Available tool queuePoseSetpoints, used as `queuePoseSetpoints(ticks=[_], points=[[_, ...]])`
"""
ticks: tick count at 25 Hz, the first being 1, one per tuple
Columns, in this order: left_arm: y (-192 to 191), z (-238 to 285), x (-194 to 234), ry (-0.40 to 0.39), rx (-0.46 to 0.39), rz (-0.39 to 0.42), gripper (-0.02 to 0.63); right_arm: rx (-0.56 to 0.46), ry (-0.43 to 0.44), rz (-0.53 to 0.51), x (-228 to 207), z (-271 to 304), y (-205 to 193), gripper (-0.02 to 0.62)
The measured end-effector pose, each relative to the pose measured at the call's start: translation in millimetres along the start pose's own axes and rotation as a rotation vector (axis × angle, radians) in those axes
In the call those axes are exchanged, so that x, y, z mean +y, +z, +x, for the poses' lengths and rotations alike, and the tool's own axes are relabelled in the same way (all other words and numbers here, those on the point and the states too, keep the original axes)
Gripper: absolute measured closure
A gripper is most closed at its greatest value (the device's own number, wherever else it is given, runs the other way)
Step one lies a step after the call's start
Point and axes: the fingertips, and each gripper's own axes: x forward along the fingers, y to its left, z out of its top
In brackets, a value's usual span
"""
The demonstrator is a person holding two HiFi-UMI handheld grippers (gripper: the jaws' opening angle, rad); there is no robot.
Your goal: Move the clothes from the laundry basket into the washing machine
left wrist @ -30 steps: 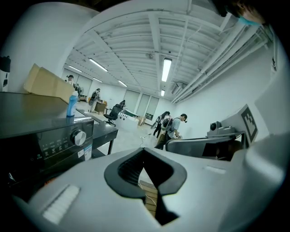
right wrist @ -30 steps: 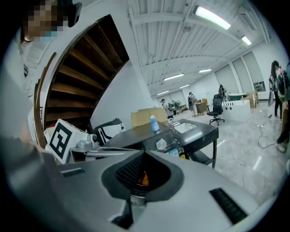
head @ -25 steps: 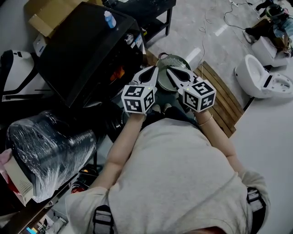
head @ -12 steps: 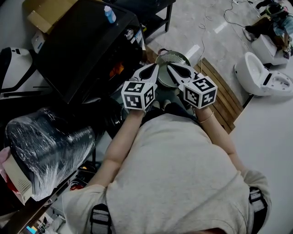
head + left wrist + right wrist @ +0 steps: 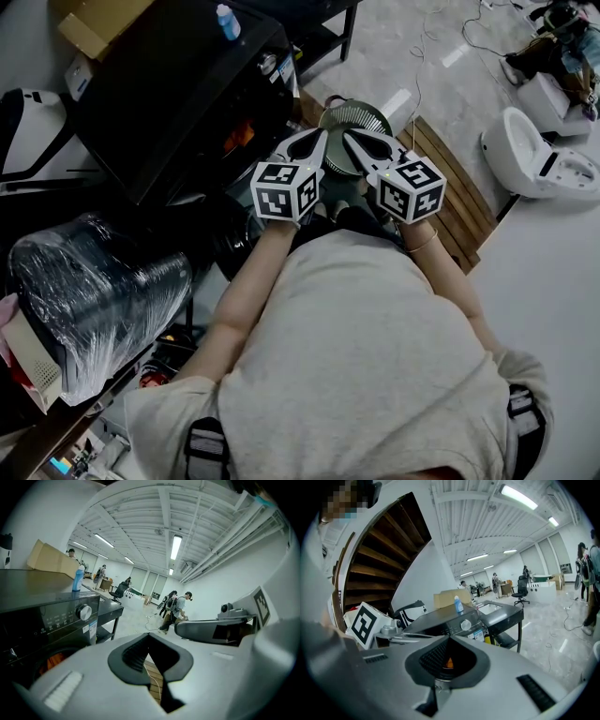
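Note:
The black front-loading washing machine (image 5: 178,89) stands at the upper left of the head view, with orange cloth (image 5: 238,140) showing in its door opening. A round ribbed laundry basket (image 5: 358,117) sits on the floor right of it; its contents do not show. My left gripper (image 5: 322,140) and right gripper (image 5: 348,138) hang side by side over the basket's near rim, both shut and holding nothing. In the left gripper view, that gripper (image 5: 149,636) points past the machine's knob (image 5: 84,612). The right gripper (image 5: 449,639) faces the washing machine (image 5: 440,620).
A blue bottle (image 5: 226,22) and a cardboard box (image 5: 94,23) lie on the machine's top. A plastic-wrapped roll (image 5: 94,295) sits at the lower left. A wooden slatted platform (image 5: 459,211) and a white appliance (image 5: 530,159) lie to the right. Several people stand far off in the hall (image 5: 176,606).
Both grippers stay shut and side by side above the basket. Only the head view has shifted a little.

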Motion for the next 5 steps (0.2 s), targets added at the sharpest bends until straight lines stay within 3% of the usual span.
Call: queuePoseSetpoints(ticks=[5], points=[[-0.6, 0.0, 0.0, -0.001, -0.006, -0.031, 0.597, 0.005, -0.003, 0.005, -1.5, -1.3, -2.8, 0.587]])
